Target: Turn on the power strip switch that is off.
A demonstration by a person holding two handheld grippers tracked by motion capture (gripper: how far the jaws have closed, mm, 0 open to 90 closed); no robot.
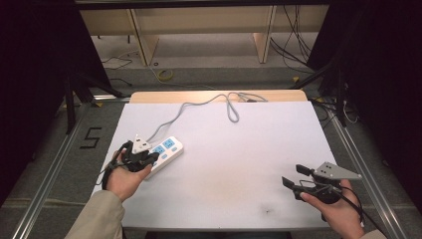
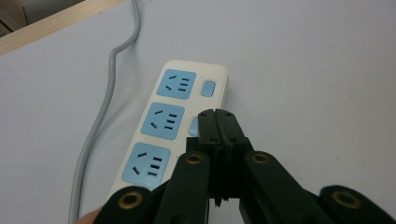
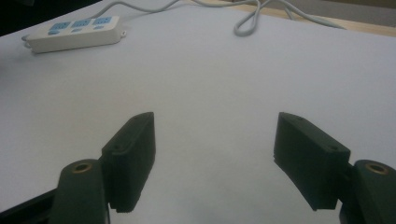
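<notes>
The white plastic power strip with three blue sockets and small blue switches (image 2: pixel 175 123) lies on the left part of the white table top (image 1: pixel 239 149), angled, with its grey cable (image 1: pixel 199 105) running off toward the far edge and looping there. The left gripper (image 2: pixel 217 122) is over the strip's near end, held in the person's left hand (image 1: pixel 125 180). Its two black jaws are pressed flat together with no gap and nothing between them. In the left gripper view their tips sit over the middle blue switch (image 2: pixel 194 127), beside the middle socket; whether they actually touch it cannot be told.

The right gripper (image 3: pixel 214 140), held in the right hand (image 1: pixel 334 211) near the table's right front corner, has its jaws spread wide and empty above bare table. The strip is well apart from it, at the far upper left in the right gripper view (image 3: pixel 74 31).
</notes>
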